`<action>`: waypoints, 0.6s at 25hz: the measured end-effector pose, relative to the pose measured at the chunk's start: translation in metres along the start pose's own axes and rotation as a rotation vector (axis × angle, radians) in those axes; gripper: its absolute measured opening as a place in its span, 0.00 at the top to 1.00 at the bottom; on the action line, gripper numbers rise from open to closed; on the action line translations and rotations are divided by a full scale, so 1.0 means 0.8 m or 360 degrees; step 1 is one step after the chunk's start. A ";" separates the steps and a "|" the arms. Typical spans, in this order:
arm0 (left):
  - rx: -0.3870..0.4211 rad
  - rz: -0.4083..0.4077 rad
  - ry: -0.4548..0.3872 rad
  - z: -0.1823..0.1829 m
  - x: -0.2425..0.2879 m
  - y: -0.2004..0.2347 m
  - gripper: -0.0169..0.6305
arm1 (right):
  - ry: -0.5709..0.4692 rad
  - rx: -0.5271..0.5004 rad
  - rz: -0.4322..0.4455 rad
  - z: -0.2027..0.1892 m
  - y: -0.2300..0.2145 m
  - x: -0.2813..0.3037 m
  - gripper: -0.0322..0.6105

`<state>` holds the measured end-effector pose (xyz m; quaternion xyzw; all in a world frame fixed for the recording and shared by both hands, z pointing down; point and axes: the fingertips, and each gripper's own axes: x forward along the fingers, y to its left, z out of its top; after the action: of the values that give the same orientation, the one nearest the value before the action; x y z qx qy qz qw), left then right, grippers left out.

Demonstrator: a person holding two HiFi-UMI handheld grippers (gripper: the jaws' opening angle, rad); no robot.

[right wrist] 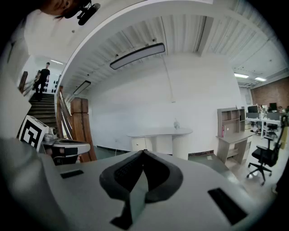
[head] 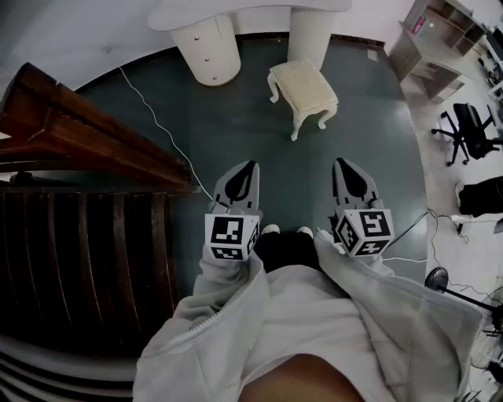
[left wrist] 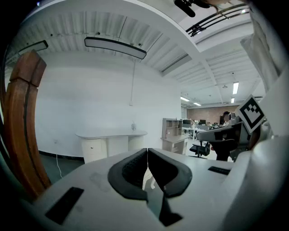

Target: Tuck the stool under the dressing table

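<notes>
Stool (head: 302,90) stands on floor just before dressing table (head: 206,49), not tucked, well apart from us. Left gripper (head: 251,167), right gripper (head: 342,164): both closed, empty. We judge stool rigid, probably light, though weight is hard to tell at this range. Seat padded; take seat rim, push low.

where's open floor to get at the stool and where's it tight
Bare floor runs from the left gripper and right gripper up to the stool, and in the dressing table kneehole behind it. Crowded left: banister, cable.
</notes>
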<state>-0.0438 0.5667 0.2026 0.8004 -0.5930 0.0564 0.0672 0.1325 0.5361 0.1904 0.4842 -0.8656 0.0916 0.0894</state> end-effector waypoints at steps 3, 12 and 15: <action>-0.0007 0.0003 -0.0003 0.001 -0.002 0.002 0.95 | 0.0000 0.0018 -0.0001 -0.003 0.003 0.001 0.87; -0.0013 -0.0024 -0.0022 0.005 -0.005 -0.001 0.95 | -0.0017 0.0028 -0.0028 -0.002 0.007 -0.001 0.87; -0.0010 -0.0050 -0.0019 0.003 -0.004 0.000 0.95 | -0.0021 0.0053 -0.0049 -0.003 0.007 -0.001 0.87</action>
<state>-0.0450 0.5692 0.1995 0.8097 -0.5809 0.0486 0.0671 0.1279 0.5402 0.1921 0.4993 -0.8570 0.1016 0.0770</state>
